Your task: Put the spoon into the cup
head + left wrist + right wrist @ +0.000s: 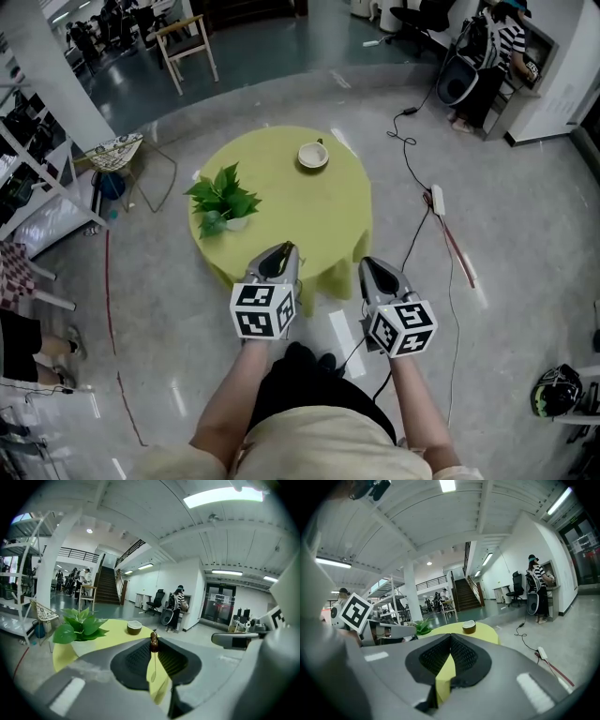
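The spoon [153,642] is being pinched upright by the left hand-held gripper [281,251], with the cup [313,155] being faced across the worktop [300,220] and the right hand-held gripper [370,267] being carried alongside, pressed together and empty.

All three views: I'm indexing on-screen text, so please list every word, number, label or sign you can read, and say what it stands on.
No words or numbers can be read in any view.
Left marker cube: black-and-white square patterns only, no letters.
Right marker cube: the same, patterns only.
Glass doors: reddish notices, too blurred to read.
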A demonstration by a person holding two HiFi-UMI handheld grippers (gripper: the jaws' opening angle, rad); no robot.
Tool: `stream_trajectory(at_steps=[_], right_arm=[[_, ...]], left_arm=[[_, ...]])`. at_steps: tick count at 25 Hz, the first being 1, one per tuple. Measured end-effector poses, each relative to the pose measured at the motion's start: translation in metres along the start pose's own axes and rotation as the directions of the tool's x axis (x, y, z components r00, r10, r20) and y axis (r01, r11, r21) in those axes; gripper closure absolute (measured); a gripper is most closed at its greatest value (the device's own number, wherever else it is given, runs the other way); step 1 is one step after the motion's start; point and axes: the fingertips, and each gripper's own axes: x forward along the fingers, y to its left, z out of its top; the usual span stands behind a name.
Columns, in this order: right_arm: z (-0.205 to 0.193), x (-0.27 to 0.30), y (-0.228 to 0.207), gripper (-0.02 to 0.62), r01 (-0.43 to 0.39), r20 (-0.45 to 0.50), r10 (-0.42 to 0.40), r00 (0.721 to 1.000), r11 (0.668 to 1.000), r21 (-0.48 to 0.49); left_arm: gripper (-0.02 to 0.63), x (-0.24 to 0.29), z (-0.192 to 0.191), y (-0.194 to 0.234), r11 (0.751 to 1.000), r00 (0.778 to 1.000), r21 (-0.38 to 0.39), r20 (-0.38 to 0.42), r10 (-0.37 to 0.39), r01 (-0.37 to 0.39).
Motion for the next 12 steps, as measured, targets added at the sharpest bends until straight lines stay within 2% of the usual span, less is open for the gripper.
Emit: stream_trajectory(at_steps=[12], right_arm=[[0.003, 0.043, -0.032, 0.594, 0.004, -0.018, -0.003, 1.000, 1.000, 0.029]], left_arm=[[0.560, 0.055, 0.017, 0.022, 1.000, 1.000, 0.000, -0.011, 0.008, -0.008]])
